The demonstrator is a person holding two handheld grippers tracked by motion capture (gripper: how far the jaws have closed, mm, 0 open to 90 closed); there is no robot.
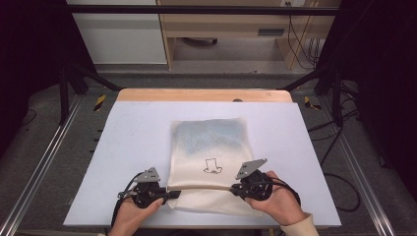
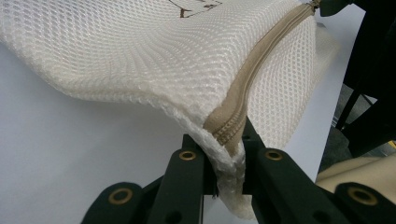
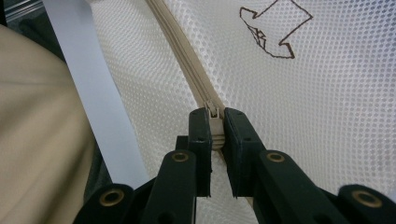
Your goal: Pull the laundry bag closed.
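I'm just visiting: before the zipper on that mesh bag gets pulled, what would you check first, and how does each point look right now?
1. Left gripper pinches the mesh bag at the zipper's end: ok.
2. Right gripper clamps the zipper pull: ok.
3. Zipper runs straight between the two grippers: ok.
4. Bag lies wholly on the table: ok.
5. Zipper closed along its whole length: appears so in the high view, otherwise cannot tell.
6. What is inside the bag: cannot tell.
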